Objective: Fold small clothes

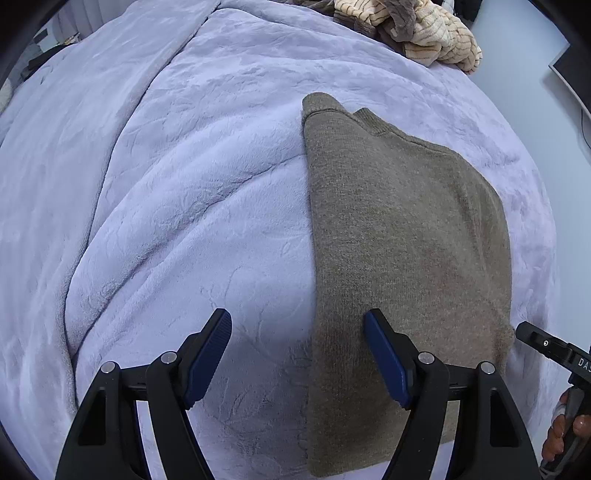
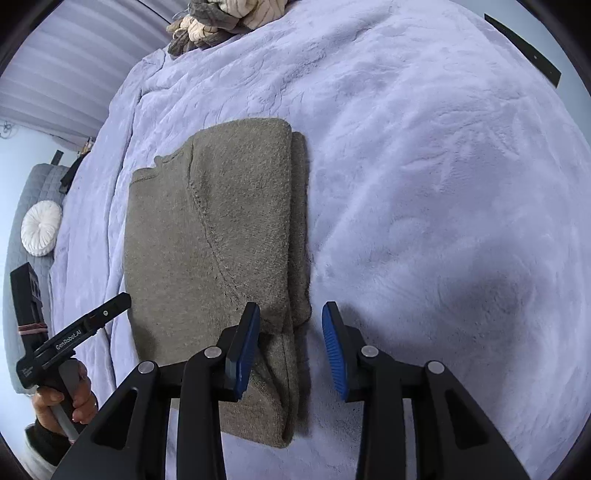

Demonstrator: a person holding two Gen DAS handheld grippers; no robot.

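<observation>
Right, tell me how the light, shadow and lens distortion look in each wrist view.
Left wrist view: soft even light, no glare; the blanket bulges from fisheye, and a faint shadow falls below the open left gripper. Right wrist view: same bulge, the sweater sharp, a dark soft shadow on the blanket right of the open right gripper.

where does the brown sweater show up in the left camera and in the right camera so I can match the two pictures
Left wrist view: the brown sweater lies right of centre, running from mid-frame down to the bottom edge, partly behind the right finger of the left tongs.
Right wrist view: the brown sweater lies left of centre, its right edge between the open fingers of the right tongs.
Shared landmark: the striped clothes pile at the far edge of the lavender blanket.
</observation>
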